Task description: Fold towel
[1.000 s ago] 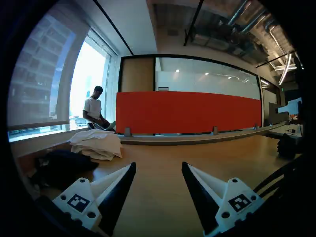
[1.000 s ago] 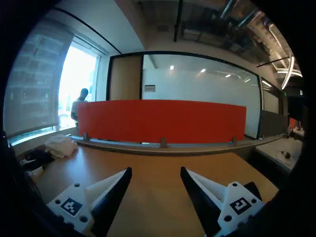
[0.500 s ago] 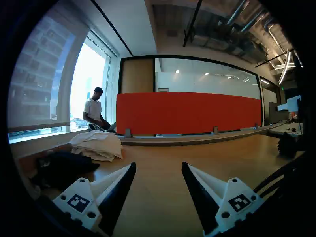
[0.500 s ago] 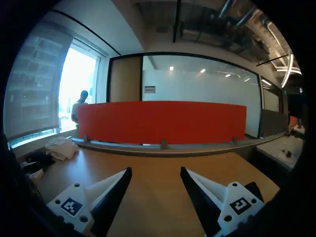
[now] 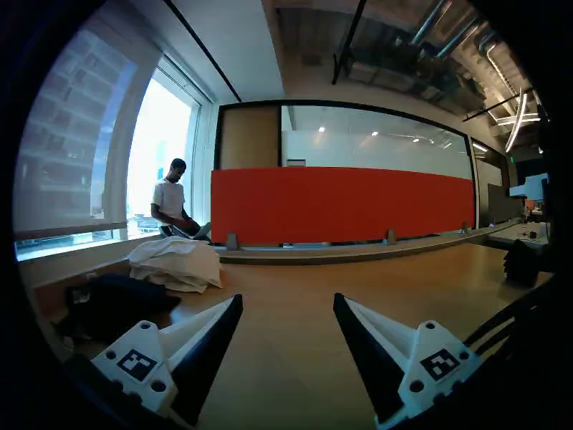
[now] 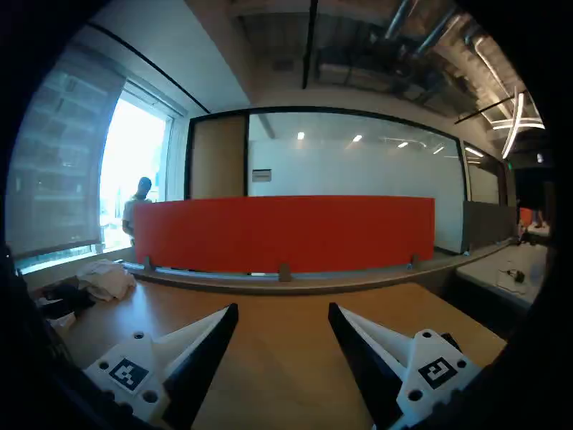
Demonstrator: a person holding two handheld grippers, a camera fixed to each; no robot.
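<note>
In the left gripper view, the left gripper [image 5: 287, 297] hangs low over the bare wooden desk [image 5: 401, 279], its fingers [image 5: 208, 344] spread wide with nothing between them. In the right gripper view, the right gripper [image 6: 283, 306] is held the same way over the desk, fingers parted and empty.

Beyond the left gripper's left finger lies a dark bundle [image 5: 114, 304]. Just behind it sits the white towel heap [image 5: 177, 261], crumpled at the desk's far left corner near the window [image 5: 157, 143]. It may be one towel or several; the folds are too small to tell. Both grippers are well apart from it.

A red partition [image 5: 344, 204] runs along the desk's far edge. Past it a person [image 5: 170, 201] sits by the window.
</note>
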